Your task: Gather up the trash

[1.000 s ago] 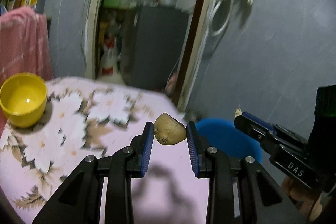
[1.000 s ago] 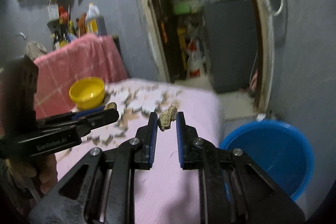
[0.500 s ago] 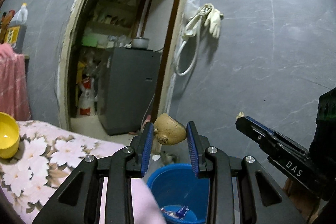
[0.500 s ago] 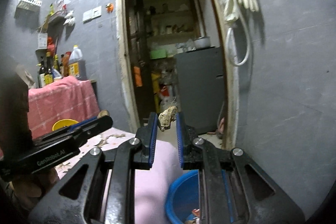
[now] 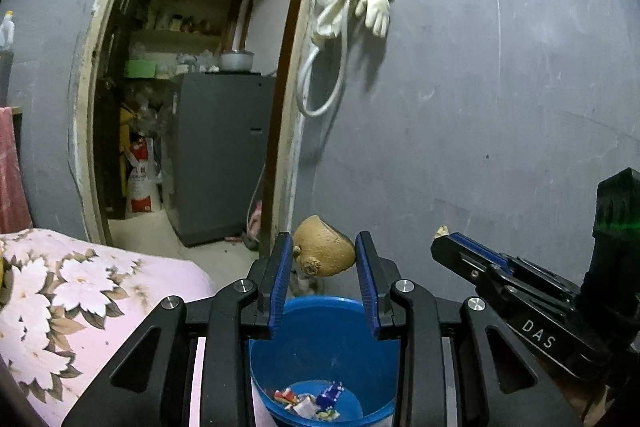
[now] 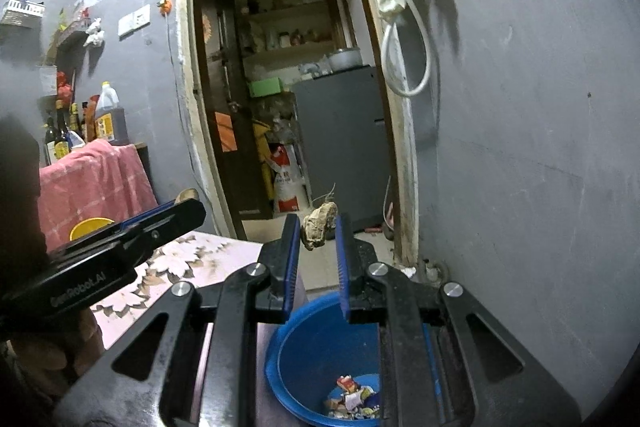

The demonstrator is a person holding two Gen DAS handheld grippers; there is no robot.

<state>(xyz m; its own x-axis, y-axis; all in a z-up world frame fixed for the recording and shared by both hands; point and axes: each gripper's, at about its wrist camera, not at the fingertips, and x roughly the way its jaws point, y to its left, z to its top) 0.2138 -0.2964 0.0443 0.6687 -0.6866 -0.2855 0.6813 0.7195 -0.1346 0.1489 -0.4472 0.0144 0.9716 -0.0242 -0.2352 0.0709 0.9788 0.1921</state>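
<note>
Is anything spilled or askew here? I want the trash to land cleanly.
Nothing looks spilled. The blue bucket stands upright with wrappers at its bottom. The left hand-held gripper holds a potato piece and the right hand-held gripper a dry scrap, both above it.

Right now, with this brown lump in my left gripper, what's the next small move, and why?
Probably open the left gripper and drop it: the brown lump is clamped between the pads and seems to hang over the blue bucket, which already holds wrappers.
</note>
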